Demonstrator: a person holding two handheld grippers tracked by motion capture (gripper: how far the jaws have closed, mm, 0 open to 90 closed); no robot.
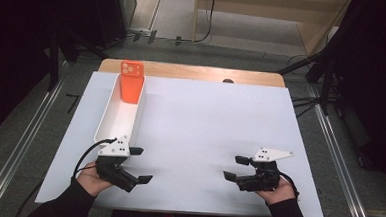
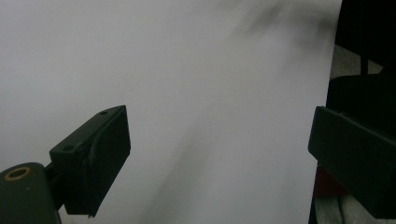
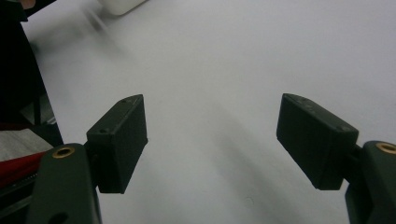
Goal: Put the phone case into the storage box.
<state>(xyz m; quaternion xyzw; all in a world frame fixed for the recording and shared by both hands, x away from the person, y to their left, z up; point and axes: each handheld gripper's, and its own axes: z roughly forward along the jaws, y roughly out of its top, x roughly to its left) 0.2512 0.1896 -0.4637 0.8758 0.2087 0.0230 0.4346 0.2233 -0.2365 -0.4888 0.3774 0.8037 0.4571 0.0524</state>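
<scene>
— While both hands rest at the near edge of the counter (image 1: 204,139), what are the grippers doing?

— Left gripper (image 1: 140,164) sits at the near left, its fingers (image 2: 98,158) wide apart with only bare white surface between them. It points toward the middle of the counter. Its grey plate just overlaps the near end of the tray (image 1: 111,119) from above.

— And the other one?

— Right gripper (image 1: 236,168) is at the near right, pointing inward at the left one, well apart from it. Its fingers (image 3: 122,140) are spread as well, nothing in them. In the right gripper view a white corner of the tray shows at the top left, far off.

— So where's the phone?

— Farther back. The tray is long and white, running from just beside the left gripper away along the left side of the counter. The orange phone (image 1: 131,81) stands at its far end, leaning against the end wall, camera lenses up top, its upper part sticking out above the rim.

— Anything touching it?

— No, both grippers are well apart from the phone.

— Beyond that?

— A strip of bare wood at the counter's far edge, then grey floor.
</scene>
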